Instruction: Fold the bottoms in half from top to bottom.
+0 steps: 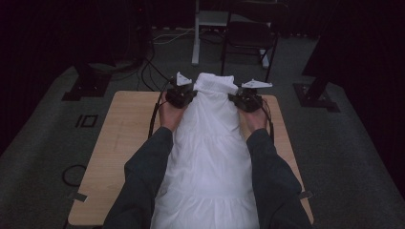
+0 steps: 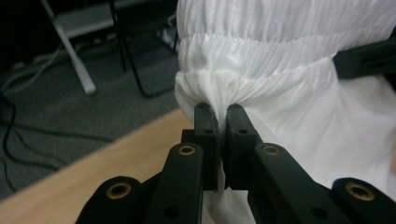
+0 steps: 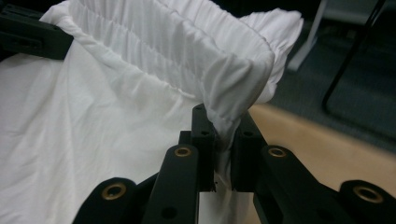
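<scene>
Garment (hem cut off below) pinched at its gathered band by left claw and right claw.

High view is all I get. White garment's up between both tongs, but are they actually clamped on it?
Observer: Yes. The left tongs pinch a bunch of the white garment just under its gathered band.
Operator: Right side?
Observer: The right tongs are shut on a folded corner of that band.
Operator: Anything off the far table edge?
Observer: The left gripper view shows a chair leg and cables on grey carpet.
</scene>
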Demonstrator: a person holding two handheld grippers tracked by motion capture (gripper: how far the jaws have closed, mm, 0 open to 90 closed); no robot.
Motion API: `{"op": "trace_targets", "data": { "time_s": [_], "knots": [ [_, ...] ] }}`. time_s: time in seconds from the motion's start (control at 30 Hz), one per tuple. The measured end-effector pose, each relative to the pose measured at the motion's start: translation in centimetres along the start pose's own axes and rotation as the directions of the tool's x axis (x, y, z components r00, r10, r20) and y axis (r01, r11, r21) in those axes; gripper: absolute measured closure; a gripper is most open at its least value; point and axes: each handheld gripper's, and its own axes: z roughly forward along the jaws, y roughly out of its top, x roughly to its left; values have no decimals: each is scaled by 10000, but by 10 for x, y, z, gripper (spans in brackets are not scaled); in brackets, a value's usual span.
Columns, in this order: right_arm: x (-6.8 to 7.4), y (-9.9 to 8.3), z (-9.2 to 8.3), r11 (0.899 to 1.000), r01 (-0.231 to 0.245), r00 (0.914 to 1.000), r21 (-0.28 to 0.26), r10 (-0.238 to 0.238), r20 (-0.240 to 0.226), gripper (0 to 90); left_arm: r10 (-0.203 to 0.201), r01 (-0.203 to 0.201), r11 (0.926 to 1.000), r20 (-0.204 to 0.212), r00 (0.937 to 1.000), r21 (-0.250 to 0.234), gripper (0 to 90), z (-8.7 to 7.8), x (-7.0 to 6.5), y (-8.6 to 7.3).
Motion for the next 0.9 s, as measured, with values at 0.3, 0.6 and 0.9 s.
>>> {"op": "trace_targets", "data": {
  "time_s": [0.3, 0.6, 0.9],
  "knots": [
    [22, -23, -32, 9973, 635, 9970, 368, -617, -467, 829, 772, -768, 9970, 755, 9942, -80, 857, -37, -28, -34],
    [68, -125, -62, 9789, 647, 9889, 1938, -369, -1436, 825, 1092, -1393, 9793, 1962, 9745, 1469, 851, -72, -86, -145],
    [81, -163, -41, 9522, 1105, 9884, 2847, -753, -1318, 616, 432, -963, 9660, 2176, 9751, 2400, 847, -55, -88, -186]
  ]
}}
